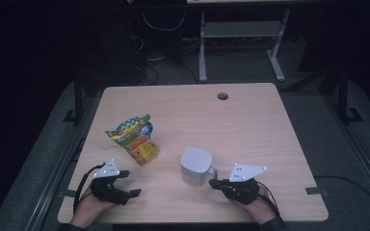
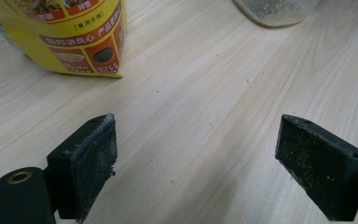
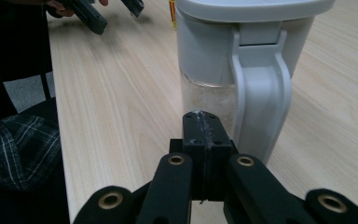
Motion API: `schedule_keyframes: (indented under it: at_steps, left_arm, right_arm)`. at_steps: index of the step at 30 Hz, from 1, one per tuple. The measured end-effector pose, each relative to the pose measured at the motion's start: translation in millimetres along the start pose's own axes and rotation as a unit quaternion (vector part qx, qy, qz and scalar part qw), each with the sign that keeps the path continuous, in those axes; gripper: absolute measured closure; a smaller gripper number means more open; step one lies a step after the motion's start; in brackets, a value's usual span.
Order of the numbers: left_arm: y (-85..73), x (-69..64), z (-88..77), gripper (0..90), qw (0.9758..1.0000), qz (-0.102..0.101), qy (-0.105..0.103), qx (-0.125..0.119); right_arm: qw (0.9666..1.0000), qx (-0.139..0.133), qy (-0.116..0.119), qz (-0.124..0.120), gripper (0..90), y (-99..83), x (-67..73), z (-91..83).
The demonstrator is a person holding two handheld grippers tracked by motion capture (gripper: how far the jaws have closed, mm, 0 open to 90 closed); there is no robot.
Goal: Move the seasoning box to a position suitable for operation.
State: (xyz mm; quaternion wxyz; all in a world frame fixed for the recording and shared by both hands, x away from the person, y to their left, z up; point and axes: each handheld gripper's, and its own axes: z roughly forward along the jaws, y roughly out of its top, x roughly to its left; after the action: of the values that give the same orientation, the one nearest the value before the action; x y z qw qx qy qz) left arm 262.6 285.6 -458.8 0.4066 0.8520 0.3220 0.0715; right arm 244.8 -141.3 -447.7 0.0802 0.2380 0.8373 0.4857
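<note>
The left hand-held gripper (image 1: 131, 184) is held low over the pale wood-grain counter (image 1: 250, 125), jaws spread wide with nothing between them. The crumpled yellow-and-green foil snack pouch (image 1: 135, 138) stands just beyond it, untouched. Right of the pouch stands the white plastic lidded jug with a clear lower body (image 1: 195, 167), its handle turned toward the right hand-held gripper (image 1: 213, 183). That gripper's jaws are pressed together, empty, just short of the handle. Judged: early stage; no grasp made, handle still to be taken.

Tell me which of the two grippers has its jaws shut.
The right gripper, by the white jug's handle: its jaws are pressed together with nothing between them. The left gripper stands wide open over bare table.
</note>
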Motion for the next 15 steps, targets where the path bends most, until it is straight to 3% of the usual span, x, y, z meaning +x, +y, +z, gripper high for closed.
schedule_keyframes:
  at_steps: [15]
  left_arm:
    - [0.0,0.2,0.3,12.3,1.0,-0.001,-0.001,-0.002]
  right_arm:
    - [0.9998,0.001,-0.022,0.005,89.5,1.2,-12.5,-2.4]
